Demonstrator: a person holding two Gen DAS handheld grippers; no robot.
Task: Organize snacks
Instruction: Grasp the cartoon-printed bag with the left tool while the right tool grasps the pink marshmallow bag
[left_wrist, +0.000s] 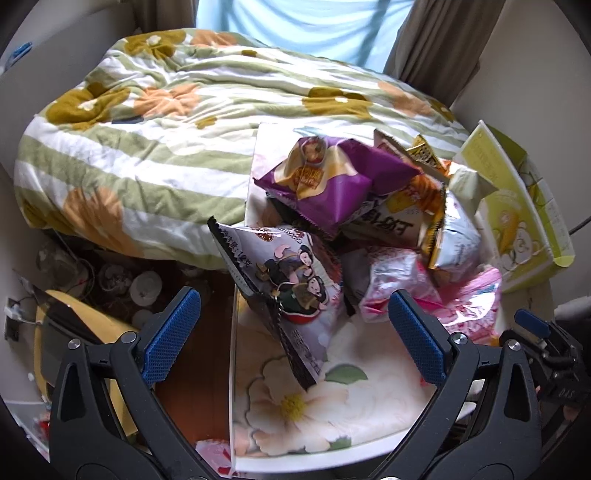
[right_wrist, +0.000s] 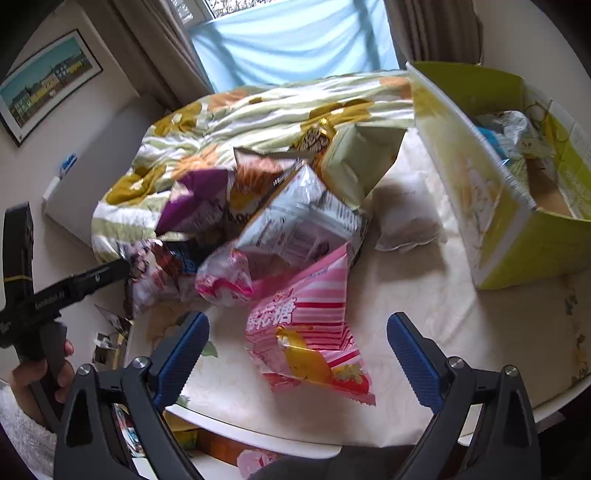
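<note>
A heap of snack bags lies on the floral-cloth table (left_wrist: 332, 406). My left gripper (left_wrist: 295, 332) stands open above a grey bag with cartoon figures (left_wrist: 291, 288), which sticks out over the table's left edge; its pads do not touch it. Behind lie a purple bag (left_wrist: 332, 177) and a crumpled pink bag (left_wrist: 443, 295). My right gripper (right_wrist: 297, 350) is open too, hovering over a pink striped bag (right_wrist: 310, 332) at the front of the heap, with a silver bag (right_wrist: 303, 225) just beyond. An open yellow-green box (right_wrist: 498, 206) at the right holds a few packets.
A bed with a green-striped floral quilt (left_wrist: 147, 129) borders the table at the back and left. Floor clutter and a yellow object (left_wrist: 85, 350) lie below the table's left edge. A hand (right_wrist: 40, 373) grips the left tool's handle. A pale green carton (right_wrist: 362, 162) leans behind the heap.
</note>
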